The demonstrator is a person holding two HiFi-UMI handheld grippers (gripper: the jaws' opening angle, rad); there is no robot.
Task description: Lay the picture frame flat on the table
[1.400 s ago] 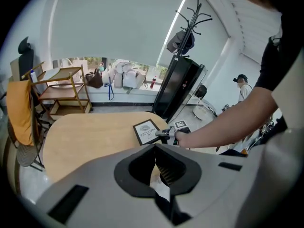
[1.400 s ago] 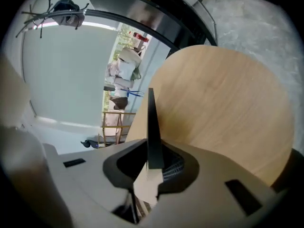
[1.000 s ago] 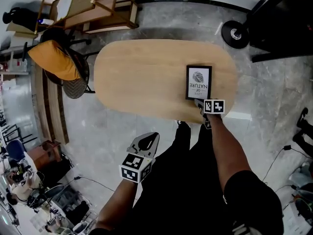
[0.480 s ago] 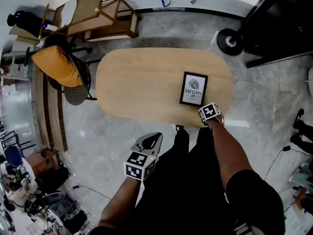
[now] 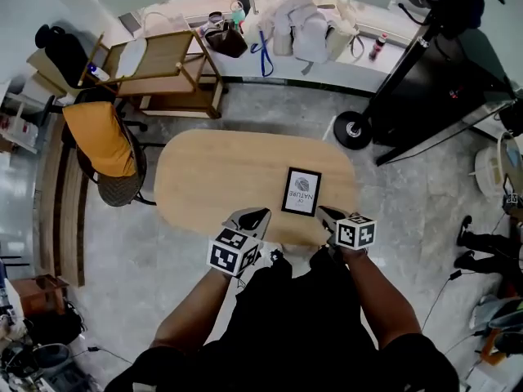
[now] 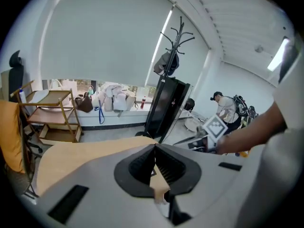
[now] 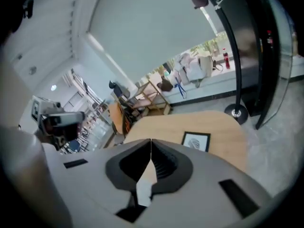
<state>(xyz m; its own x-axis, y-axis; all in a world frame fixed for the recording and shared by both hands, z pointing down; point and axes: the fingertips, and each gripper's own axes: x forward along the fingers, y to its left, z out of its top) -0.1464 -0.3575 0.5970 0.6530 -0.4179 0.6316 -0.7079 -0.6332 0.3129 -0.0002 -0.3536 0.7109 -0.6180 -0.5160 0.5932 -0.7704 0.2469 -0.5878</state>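
Right hand-held gripper (image 5: 323, 212), jaws closing empty, just beside flat picture frame (image 5: 301, 192)

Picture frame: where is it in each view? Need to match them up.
Head view: picture frame lies flat on the oval wooden table, right of centre, near the table's near edge.
Left gripper view: not made out; only part of the tabletop shows.
Right gripper view: right of centre, just below the middle, flat on the tabletop.
Shared landmark: the wooden shelf cart beyond the table, by the window ledge, in all three views.
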